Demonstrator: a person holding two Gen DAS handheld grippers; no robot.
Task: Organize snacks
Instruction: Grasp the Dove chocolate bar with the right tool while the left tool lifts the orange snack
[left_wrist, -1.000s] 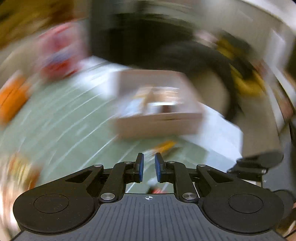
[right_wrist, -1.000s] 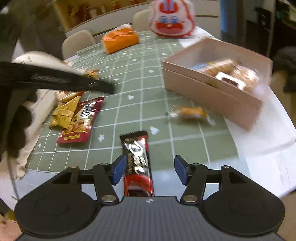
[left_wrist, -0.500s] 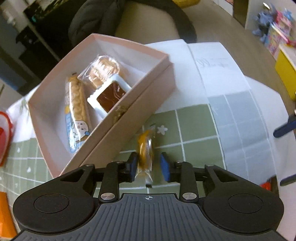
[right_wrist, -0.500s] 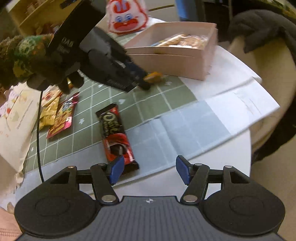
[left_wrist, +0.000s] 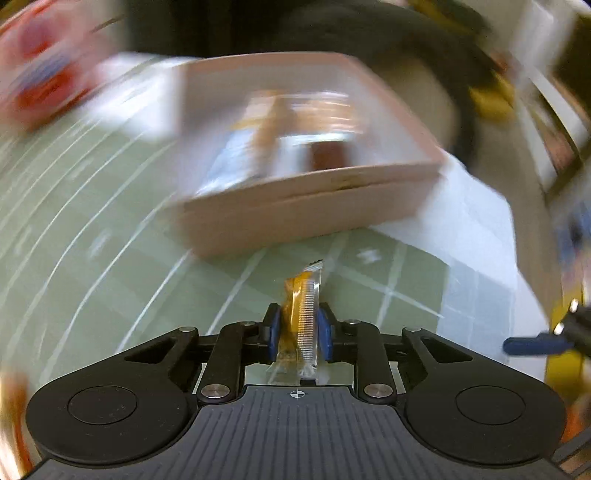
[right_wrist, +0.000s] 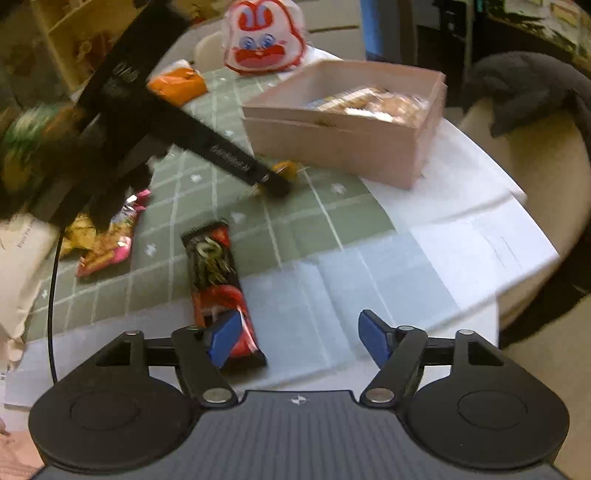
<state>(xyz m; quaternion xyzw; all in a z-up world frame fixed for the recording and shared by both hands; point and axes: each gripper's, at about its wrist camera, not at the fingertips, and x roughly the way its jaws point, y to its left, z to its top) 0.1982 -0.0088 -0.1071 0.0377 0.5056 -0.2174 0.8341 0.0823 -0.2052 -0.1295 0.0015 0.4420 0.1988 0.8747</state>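
Note:
My left gripper (left_wrist: 297, 331) is shut on a small orange snack in a clear wrapper (left_wrist: 301, 310), held on edge just above the green checked cloth. The pink box (left_wrist: 306, 199) with several snacks inside stands right ahead of it, blurred. In the right wrist view the left gripper (right_wrist: 275, 181) holds the orange snack (right_wrist: 284, 170) in front of the pink box (right_wrist: 343, 147). My right gripper (right_wrist: 297, 338) is open and empty over the pale paper, with its left finger over the end of a black and red chocolate bar (right_wrist: 216, 273).
A rabbit-face bag (right_wrist: 264, 40) and an orange pack (right_wrist: 179, 83) lie at the far side of the table. Red and yellow packets (right_wrist: 101, 240) lie at the left. The table edge (right_wrist: 517, 258) and a chair with a dark garment (right_wrist: 528, 96) are on the right.
My left gripper has closed on the orange snack and lifted it, swinging towards the box. My right gripper stays open and has shifted a little relative to the chocolate bar.

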